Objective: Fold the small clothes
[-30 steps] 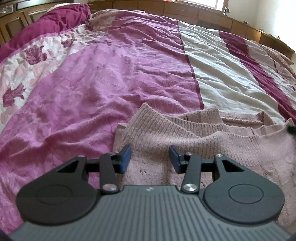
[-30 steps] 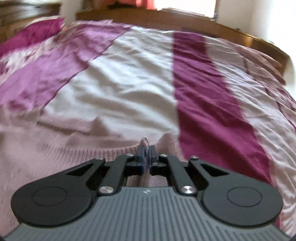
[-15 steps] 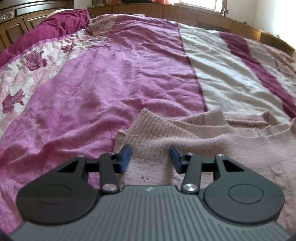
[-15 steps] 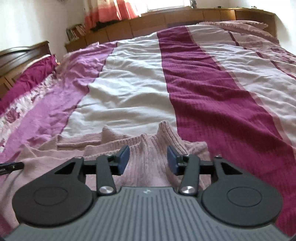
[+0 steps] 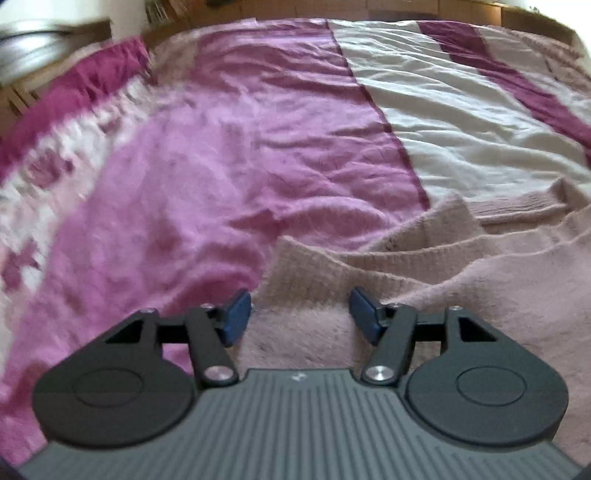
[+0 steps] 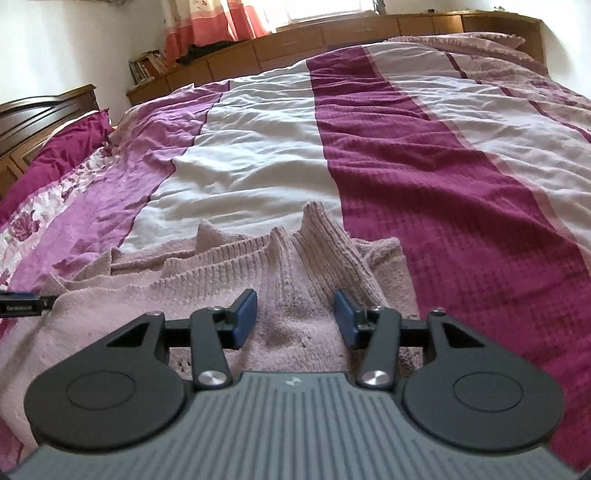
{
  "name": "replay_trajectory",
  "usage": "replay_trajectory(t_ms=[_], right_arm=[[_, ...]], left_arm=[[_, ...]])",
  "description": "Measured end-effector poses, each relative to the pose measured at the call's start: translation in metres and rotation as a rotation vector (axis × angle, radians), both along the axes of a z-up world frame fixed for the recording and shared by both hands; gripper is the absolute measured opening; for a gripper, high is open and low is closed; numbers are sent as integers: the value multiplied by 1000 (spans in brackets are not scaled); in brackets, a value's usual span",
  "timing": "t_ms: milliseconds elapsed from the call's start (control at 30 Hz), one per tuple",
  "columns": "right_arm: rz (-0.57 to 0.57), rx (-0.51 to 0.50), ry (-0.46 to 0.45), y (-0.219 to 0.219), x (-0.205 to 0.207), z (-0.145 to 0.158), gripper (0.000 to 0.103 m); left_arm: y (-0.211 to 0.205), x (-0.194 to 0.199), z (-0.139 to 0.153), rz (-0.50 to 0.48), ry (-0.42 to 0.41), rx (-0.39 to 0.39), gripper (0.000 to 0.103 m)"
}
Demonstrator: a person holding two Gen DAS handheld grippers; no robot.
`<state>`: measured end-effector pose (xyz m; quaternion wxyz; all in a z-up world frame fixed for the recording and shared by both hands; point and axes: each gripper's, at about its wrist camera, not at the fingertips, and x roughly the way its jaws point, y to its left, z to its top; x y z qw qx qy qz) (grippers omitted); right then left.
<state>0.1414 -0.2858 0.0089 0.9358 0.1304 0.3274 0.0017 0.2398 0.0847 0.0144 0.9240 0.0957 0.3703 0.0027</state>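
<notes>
Clearly soft, light, floppy: pink knit sweater [image 6: 295,266] lies rumpled on bed [image 6: 258,155]'s near edge. Left tool [image 5: 300,314] opening, right tool [image 6: 295,317] half-wide, both empty. Pinch ribbed hem corners.

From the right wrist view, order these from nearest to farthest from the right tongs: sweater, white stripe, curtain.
1. Sweater, directly beneath and ahead of the right tongs.
2. White stripe, beyond the sweater, mid-bed.
3. Curtain, far wall, upper left.
</notes>
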Motion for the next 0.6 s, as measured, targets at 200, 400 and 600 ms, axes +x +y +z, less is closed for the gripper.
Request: replay_trajectory(t_ms=[200, 400, 600], right_arm=[[-16, 16, -10, -3, -1, -2, 55], [-37, 30, -17, -2, -1, -2, 56], [-74, 109, -27, -6, -8, 7, 65]], left_arm=[[20, -2, 2, 211, -82, -85, 51], [31, -10, 8, 233, -79, -117, 50], [38, -25, 15, 194, -42, -155, 54]])
